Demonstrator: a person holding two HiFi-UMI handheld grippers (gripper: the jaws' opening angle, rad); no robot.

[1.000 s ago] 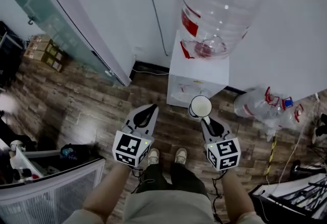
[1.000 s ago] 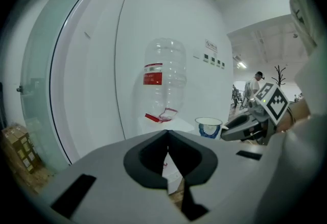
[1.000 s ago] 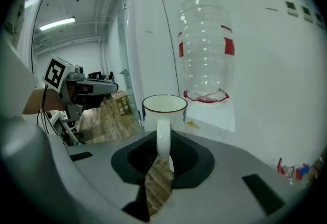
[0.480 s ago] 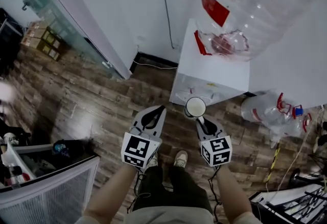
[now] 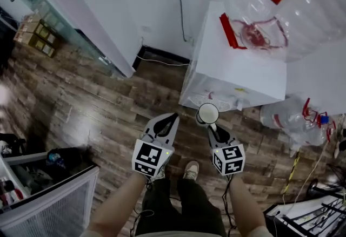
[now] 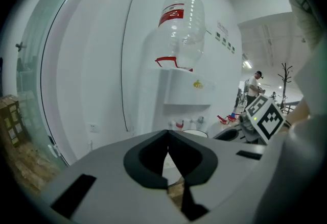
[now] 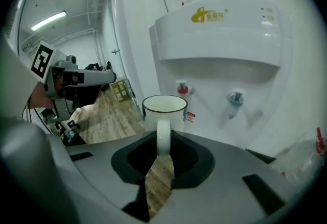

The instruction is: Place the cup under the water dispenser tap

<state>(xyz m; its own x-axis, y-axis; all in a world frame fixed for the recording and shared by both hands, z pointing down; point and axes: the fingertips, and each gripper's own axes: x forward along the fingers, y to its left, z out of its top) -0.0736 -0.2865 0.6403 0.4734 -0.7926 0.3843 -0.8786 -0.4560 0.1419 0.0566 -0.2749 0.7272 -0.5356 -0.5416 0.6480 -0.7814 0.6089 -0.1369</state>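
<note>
A white enamel cup with a dark rim is held upright by its handle, with my right gripper shut on it. In the right gripper view the cup stands in front of the white water dispenser, a little left of and below its red tap; the blue tap is further right. The dispenser carries a large clear bottle. My left gripper hangs beside the right one, its jaws together with nothing between them.
Empty water bottles lie on the wooden floor right of the dispenser. A glass partition and cardboard boxes are at the left. A black cable runs down the wall. A grey cabinet stands at lower left.
Both grippers have sunk lower and come nearer the dispenser, which now fills more of the view. The cup has stayed in the right gripper.
</note>
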